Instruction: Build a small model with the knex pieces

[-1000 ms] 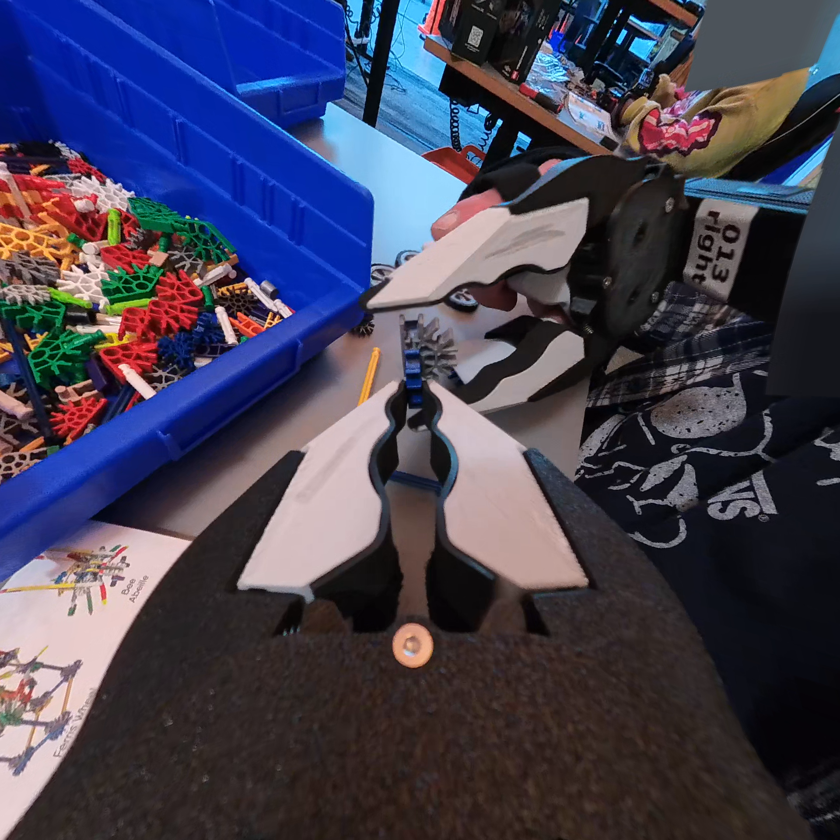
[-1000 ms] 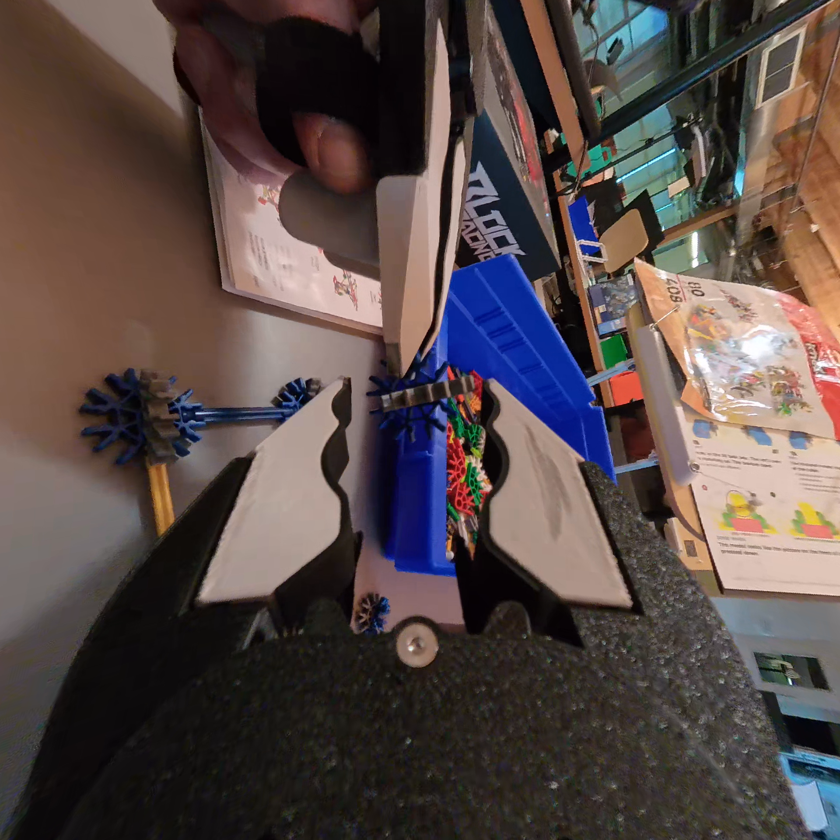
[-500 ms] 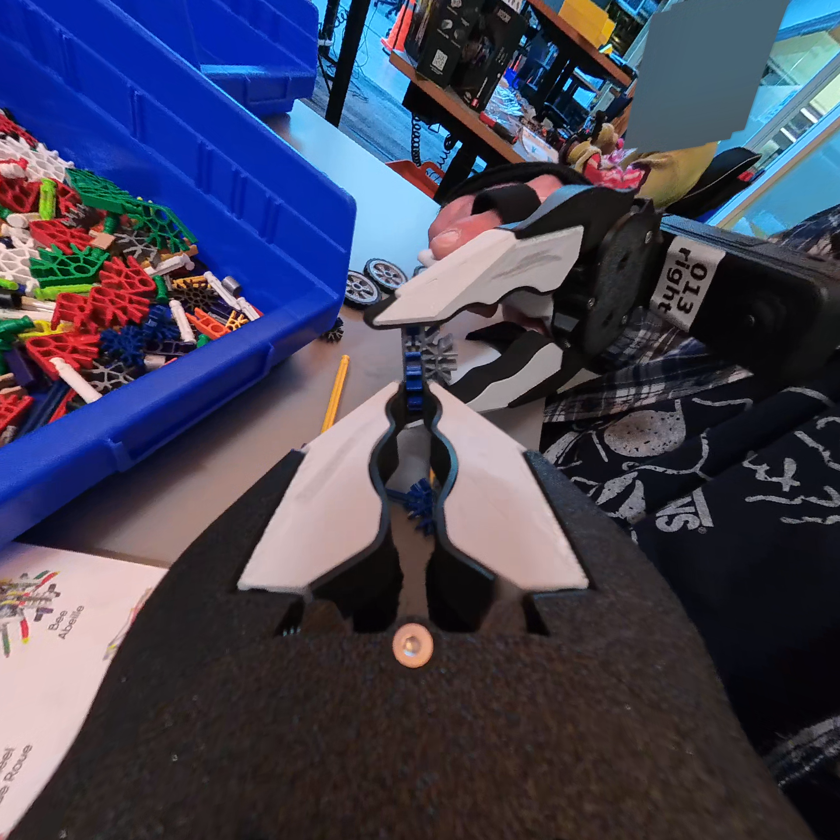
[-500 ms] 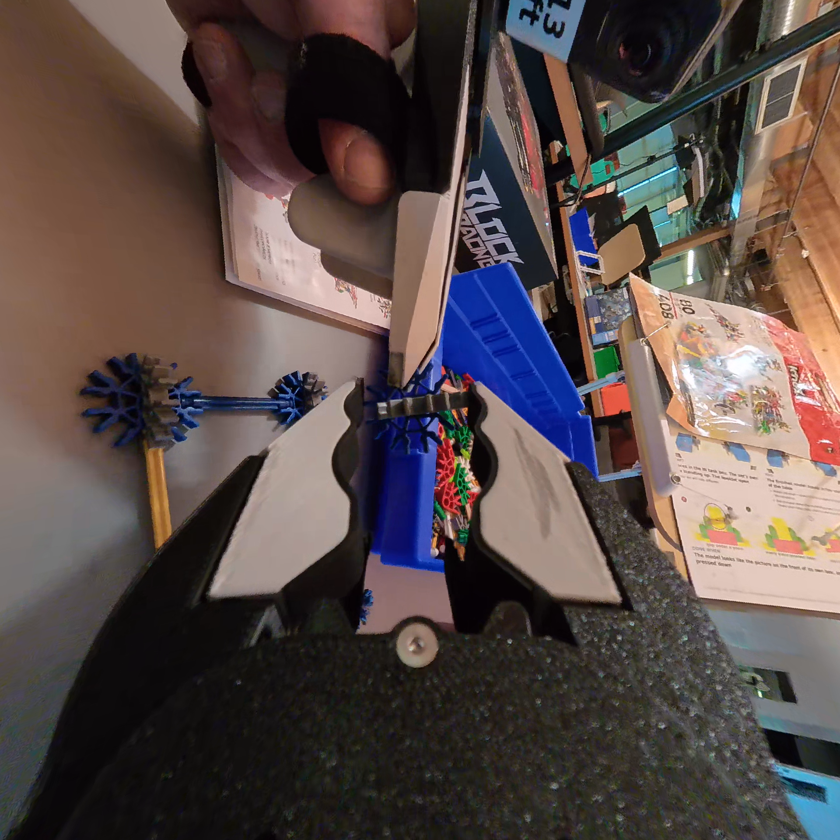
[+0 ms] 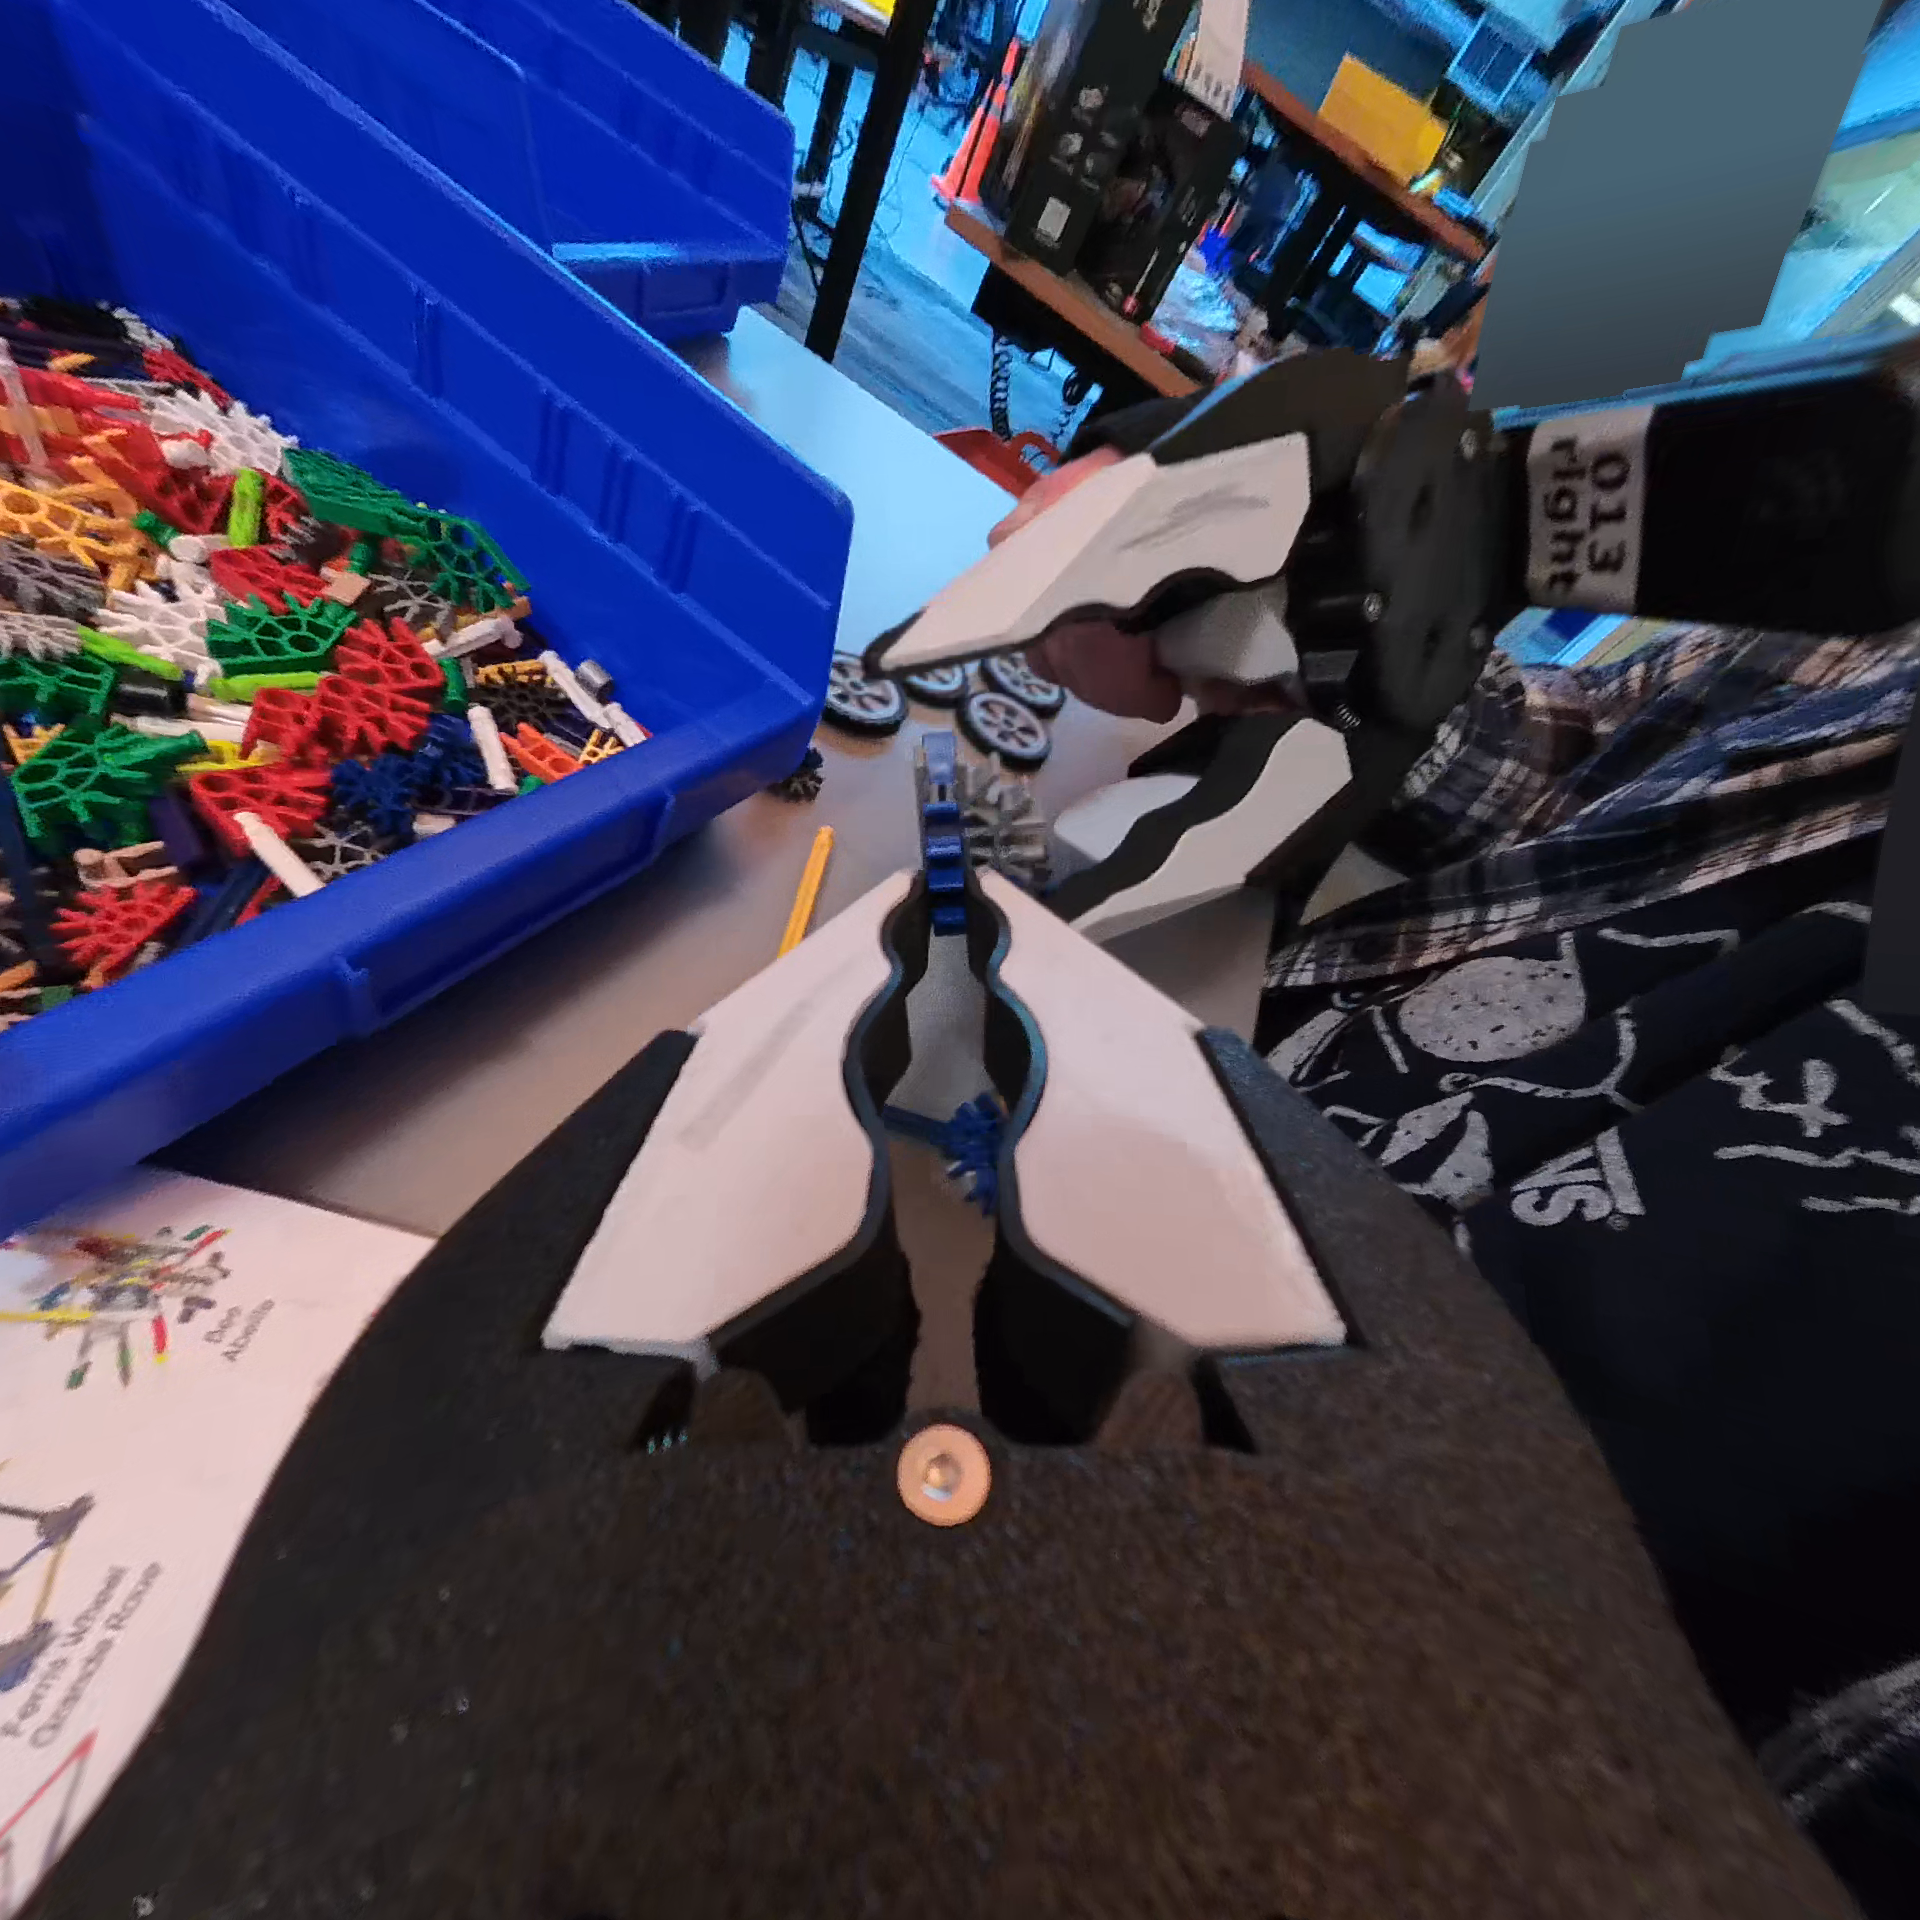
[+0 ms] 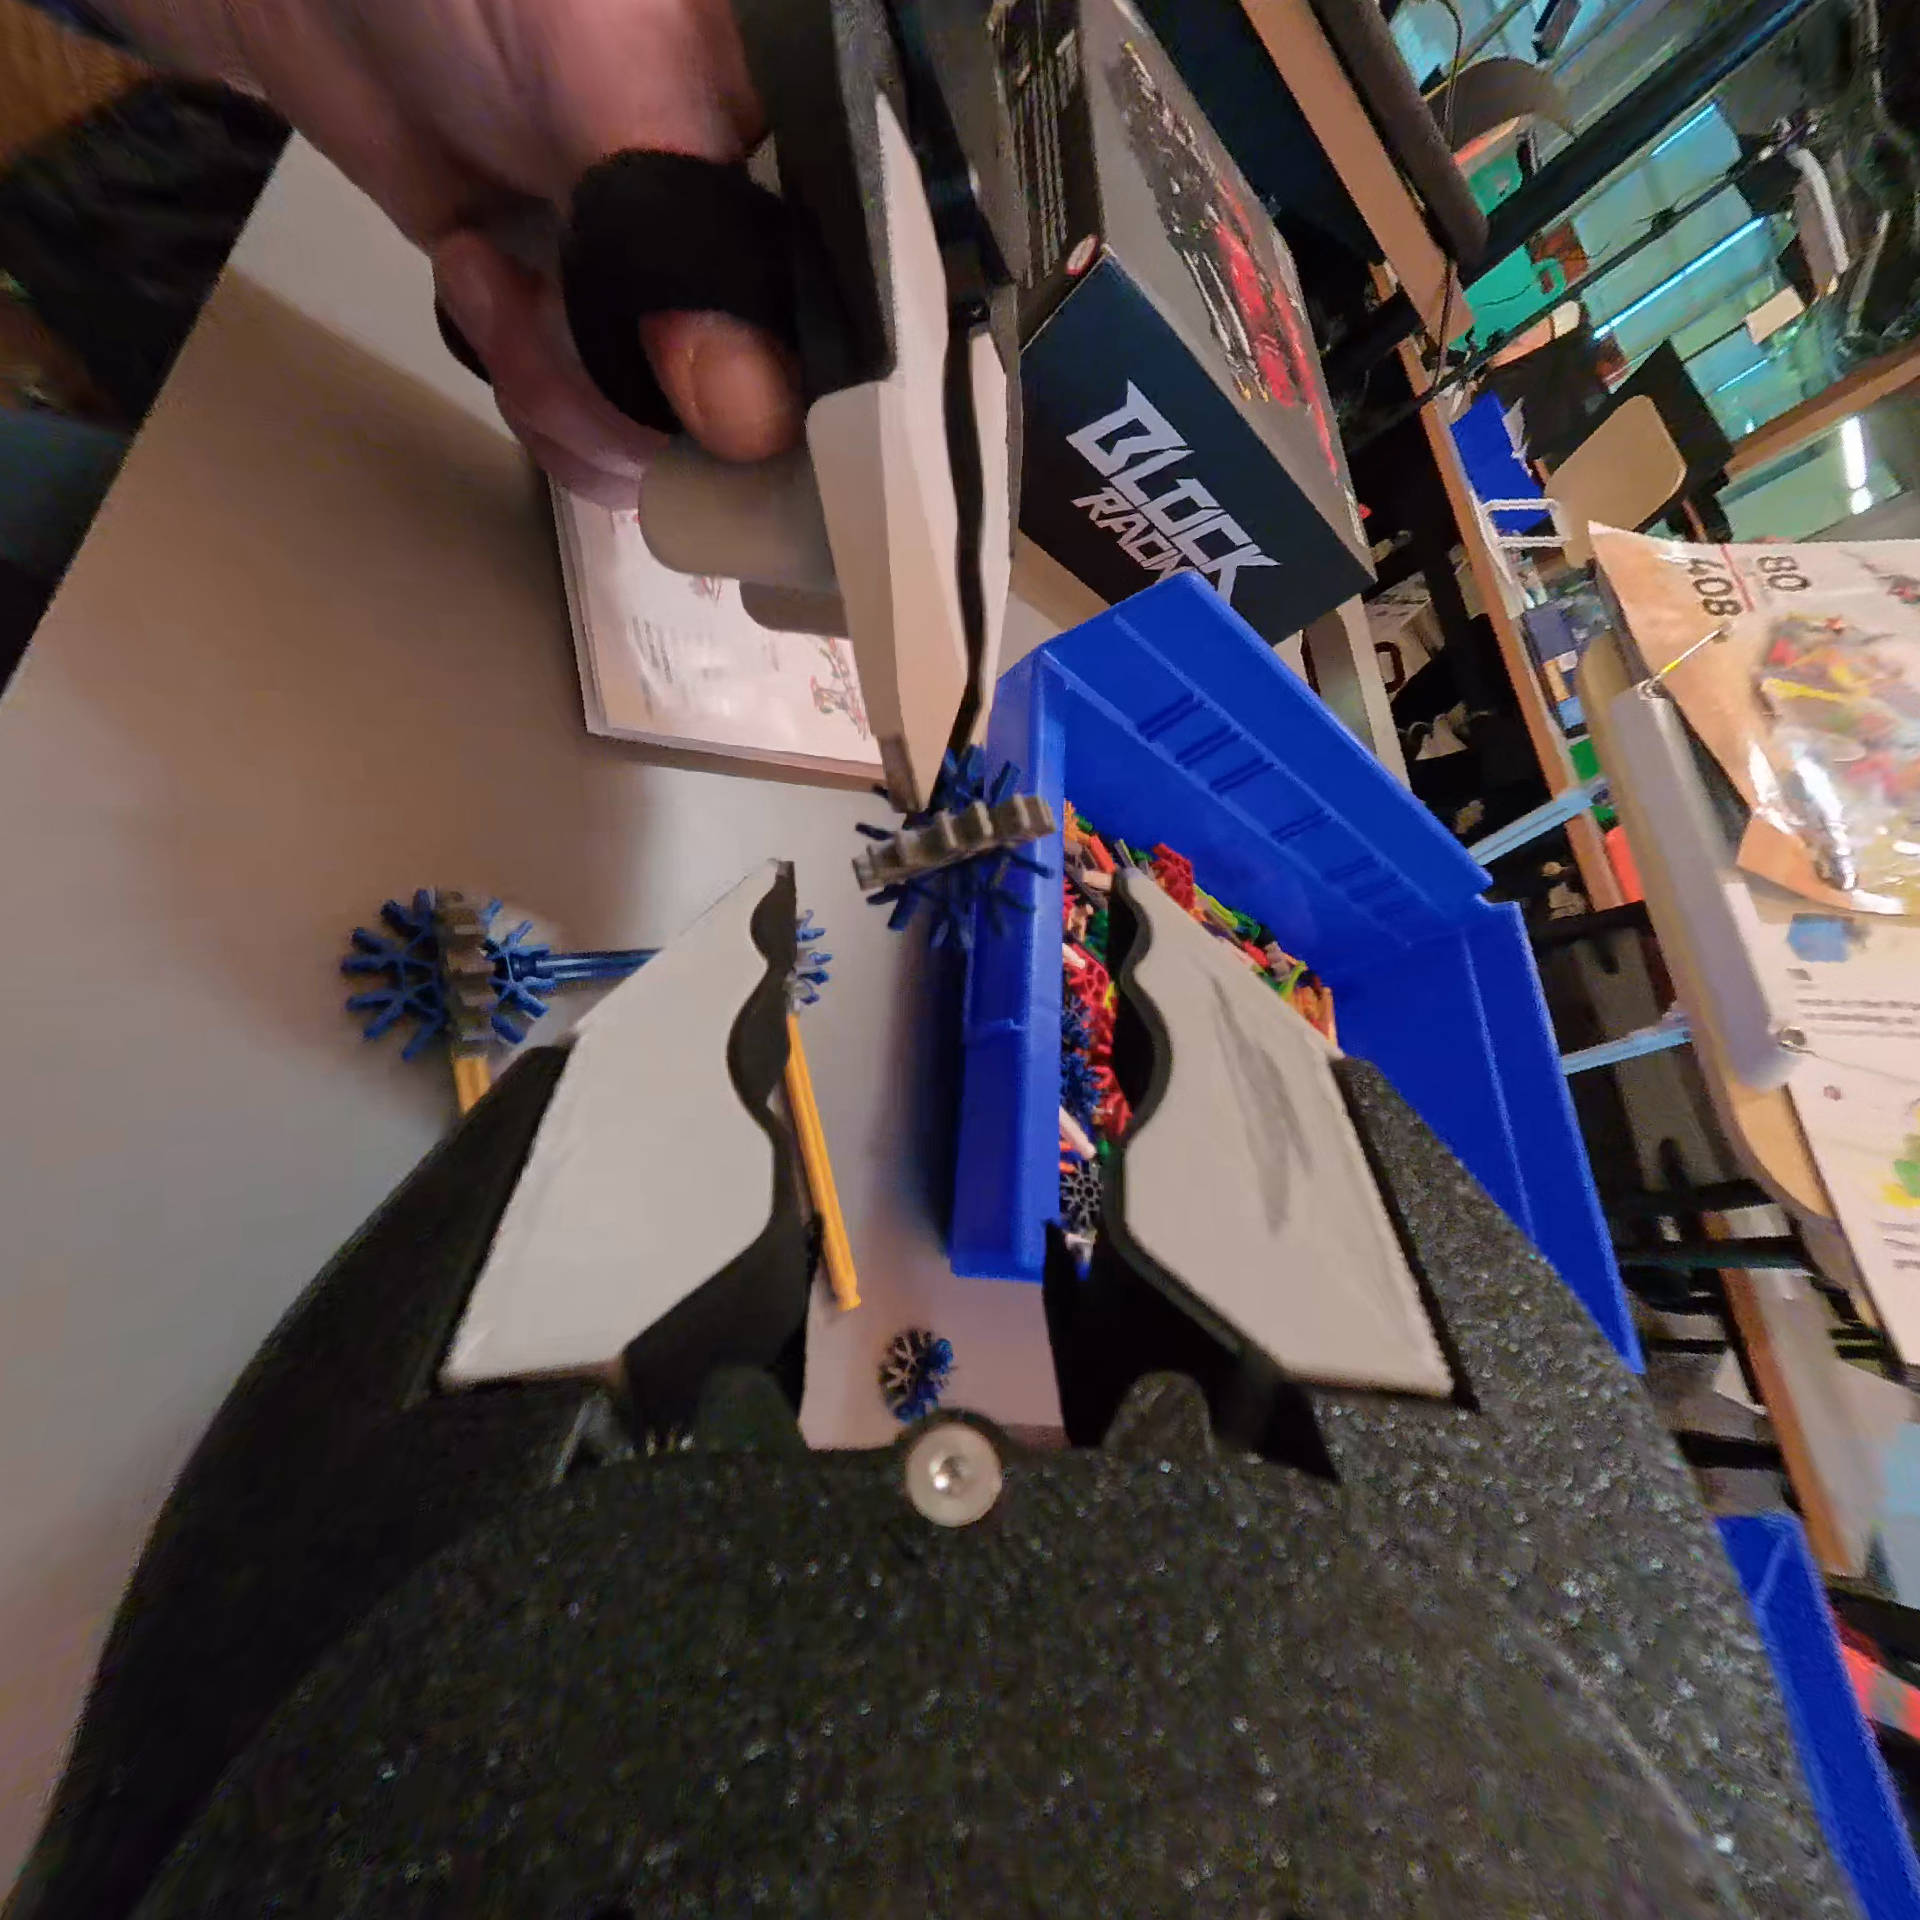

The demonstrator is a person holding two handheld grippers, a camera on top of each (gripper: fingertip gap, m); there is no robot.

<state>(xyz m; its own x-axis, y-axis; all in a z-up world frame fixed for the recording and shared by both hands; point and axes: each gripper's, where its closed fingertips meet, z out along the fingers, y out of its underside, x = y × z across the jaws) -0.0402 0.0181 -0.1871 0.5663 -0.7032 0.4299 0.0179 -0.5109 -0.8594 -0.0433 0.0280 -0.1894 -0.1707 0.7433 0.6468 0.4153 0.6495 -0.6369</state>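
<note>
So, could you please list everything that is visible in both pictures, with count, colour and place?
blue bin: one, blue, on the table left of the left gripper, full of mixed coloured building pieces
second blue bin: one, blue, behind the first
snowflake pair: one blue connector joined to one grey, held in the air
yellow rod: one, yellow, flat on the table beside the bin
small wheels: about four, black and grey, on the table
built piece: one, blue and grey connectors on rods, on the table
instruction sheet: one, white, by the bin
dark box: one, behind the bin
left gripper: jaws shut on the snowflake pair
right gripper: jaws open, empty
</note>
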